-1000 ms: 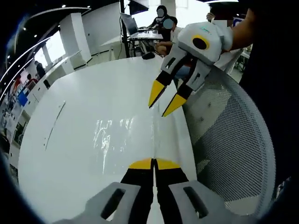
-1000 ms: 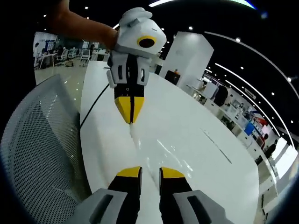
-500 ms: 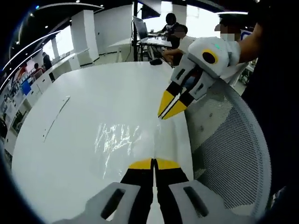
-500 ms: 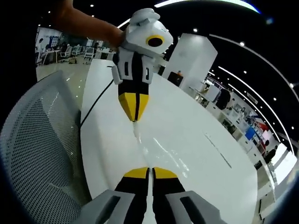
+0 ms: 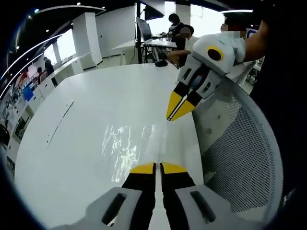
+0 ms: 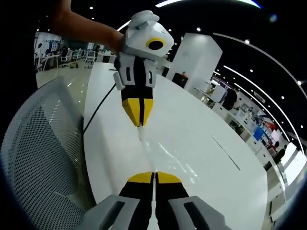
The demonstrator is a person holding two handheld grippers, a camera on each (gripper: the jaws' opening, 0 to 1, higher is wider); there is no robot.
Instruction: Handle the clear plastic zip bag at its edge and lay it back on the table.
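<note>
Since a second ago the right gripper [image 6: 154, 173] has closed its jaws; back then we saw a clear gap between its yellow tips. It now pinches one end of the zip bag [image 5: 127, 146], near the table [image 5: 86, 105] edge. The left gripper [image 5: 157, 167] has its jaws together too, clamped on the opposite end of the same edge strip. In the right gripper view that strip runs taut from the left gripper [image 6: 138, 112] to the right one, just above the tabletop.

The bag is clear, wrinkled and glossy; it shows mostly as glare streaks on the white table. We can't make out any contents, and no print or label is readable.

The rest of the bag spreads over the table, away from the mesh chair [image 5: 240, 153] that stands just beside the table edge.
</note>
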